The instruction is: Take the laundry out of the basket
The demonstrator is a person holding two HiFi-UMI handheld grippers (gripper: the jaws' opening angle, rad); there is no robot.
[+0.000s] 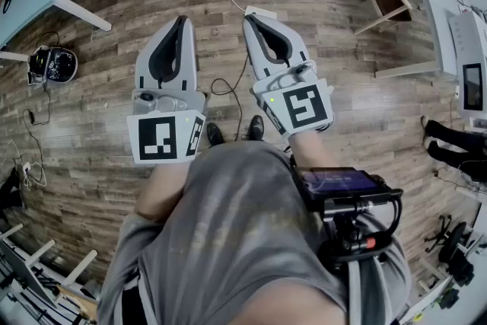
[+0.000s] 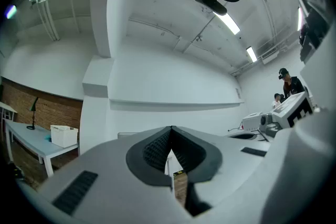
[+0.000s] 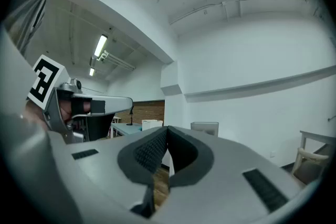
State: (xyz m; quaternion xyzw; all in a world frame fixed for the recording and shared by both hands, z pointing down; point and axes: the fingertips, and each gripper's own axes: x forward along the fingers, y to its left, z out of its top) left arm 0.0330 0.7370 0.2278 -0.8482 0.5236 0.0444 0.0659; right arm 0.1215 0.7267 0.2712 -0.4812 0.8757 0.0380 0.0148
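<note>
As they hover over the wood floor (image 1: 91,87), left gripper (image 1: 180,20) jaws together, empty, right gripper (image 1: 252,18) the same.

No word, number or brand can be read anywhere. The only sign-like marks are black-and-white square block patterns, not letters. They sit on the white marker cube of the left claw (image 1: 181,20) and on that of the right claw (image 1: 248,19). The small dark screen (image 1: 338,181) at the person's chest shows faint lines, too small to read.
</note>
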